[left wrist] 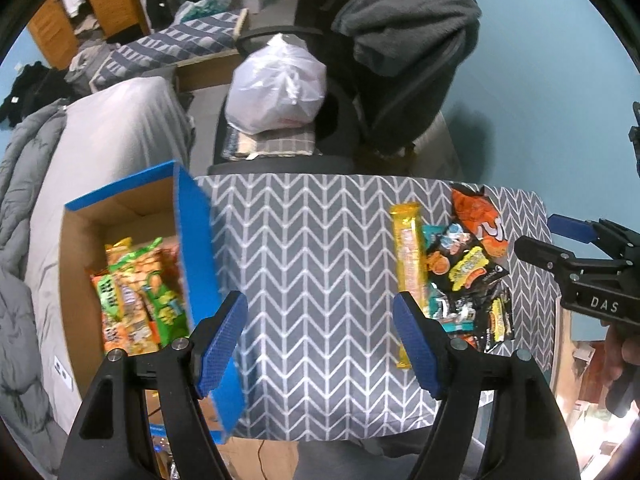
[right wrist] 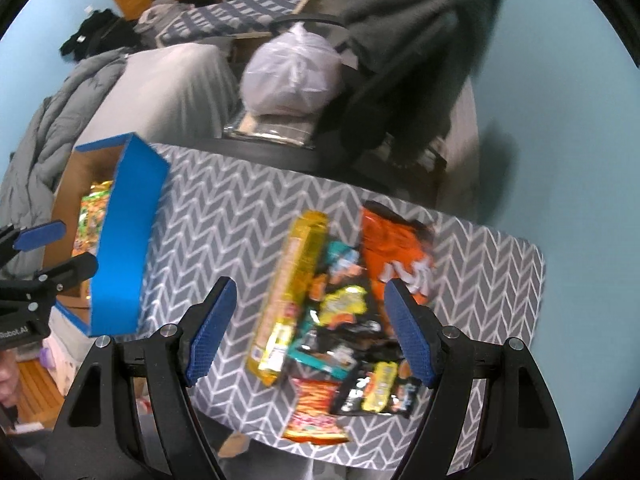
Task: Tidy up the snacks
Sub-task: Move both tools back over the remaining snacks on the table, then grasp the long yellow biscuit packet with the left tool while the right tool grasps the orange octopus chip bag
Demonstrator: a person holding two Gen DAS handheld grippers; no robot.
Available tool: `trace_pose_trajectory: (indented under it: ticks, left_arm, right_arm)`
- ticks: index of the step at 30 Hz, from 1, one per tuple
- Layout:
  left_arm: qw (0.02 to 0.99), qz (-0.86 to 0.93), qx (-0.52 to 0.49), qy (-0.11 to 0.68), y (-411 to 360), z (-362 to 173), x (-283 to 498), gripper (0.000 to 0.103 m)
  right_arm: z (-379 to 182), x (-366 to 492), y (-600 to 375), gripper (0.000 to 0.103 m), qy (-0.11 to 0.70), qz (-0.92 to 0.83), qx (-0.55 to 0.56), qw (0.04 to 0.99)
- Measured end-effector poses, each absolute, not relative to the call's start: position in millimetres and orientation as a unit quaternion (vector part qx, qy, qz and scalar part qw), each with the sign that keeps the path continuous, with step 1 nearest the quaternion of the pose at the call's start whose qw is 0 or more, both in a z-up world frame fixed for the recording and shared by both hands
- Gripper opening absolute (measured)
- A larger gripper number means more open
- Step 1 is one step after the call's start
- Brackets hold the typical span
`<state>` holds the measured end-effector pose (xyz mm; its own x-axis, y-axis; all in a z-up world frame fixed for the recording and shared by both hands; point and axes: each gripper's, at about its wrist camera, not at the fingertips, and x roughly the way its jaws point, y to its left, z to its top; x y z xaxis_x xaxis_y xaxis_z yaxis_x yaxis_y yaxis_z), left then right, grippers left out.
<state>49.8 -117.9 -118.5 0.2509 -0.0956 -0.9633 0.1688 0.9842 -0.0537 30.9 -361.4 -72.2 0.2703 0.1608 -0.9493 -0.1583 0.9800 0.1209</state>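
- Snacks (right wrist: 340, 320) lie in a loose pile on the right part of the tabletop (left wrist: 304, 264), which is covered in a grey zigzag cloth: a long yellow packet (right wrist: 288, 300), an orange bag (right wrist: 394, 248), several black packets with yellow print (right wrist: 348, 304), and a red-and-orange packet (right wrist: 316, 412) at the near edge.
- More packets already sit inside the blue box (left wrist: 192, 248) at the left end of the tabletop, so I judge the sorting to be partly done, with the pile on the right left to move.
- My right hand-held gripper (right wrist: 310, 332) hangs over the pile with its jaws spread wide and nothing between them; the yellow packet and the black ones lie below the gap.
- My left hand-held gripper (left wrist: 320, 344) is also wide open and empty, above the bare cloth between the box and the pile, its left finger (left wrist: 222, 344) close to the box's blue wall.
- The step in hand, as I read it, is reaching for the next snack.
- The next move calls for lowering the right one onto a single packet, probably the yellow one since it lies at the pile's left edge, and closing across its narrow width so the neighbours touching it are not dragged along.
- Beyond the tabletop stand a chair with a white plastic bag (left wrist: 276, 88) on it and a bed to the left.
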Motion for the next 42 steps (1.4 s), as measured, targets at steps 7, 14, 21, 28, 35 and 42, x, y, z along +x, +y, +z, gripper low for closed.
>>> trace_pose_trajectory:
  ticks: [7,14,21,28,35,42]
  left_arm:
    - [0.78,-0.099,0.051,0.615,-154,-139,60,0.076]
    - [0.768,-0.109,0.061,0.628,-183,-163,71,0.076]
    - [0.756,-0.106,0.055,0.643,-204,-194,80,0.076]
    - [0.742,-0.11,0.043,0.66,-219,-225,83,0.076]
    - [0.731,-0.119,0.048,0.671,-231,-248,81,0.076]
    - [0.719,-0.126,0.065,0.681,-241,-262,77,0.076]
  right_arm:
    - [-100,36,-413,0.077,0.608,0.081,0.029,0.789]
    - [-137,46,-450,0.077,0.628,0.076,0.049,0.773]
    - [-171,59,-462,0.077,0.64,0.096,0.074,0.759]
    - [-203,70,-460,0.077,0.644,0.119,0.074,0.752]
    - [-220,75,-459,0.077,0.65,0.132,0.093,0.743]
    - [-228,73,-459,0.054,0.654,0.147,0.097,0.736]
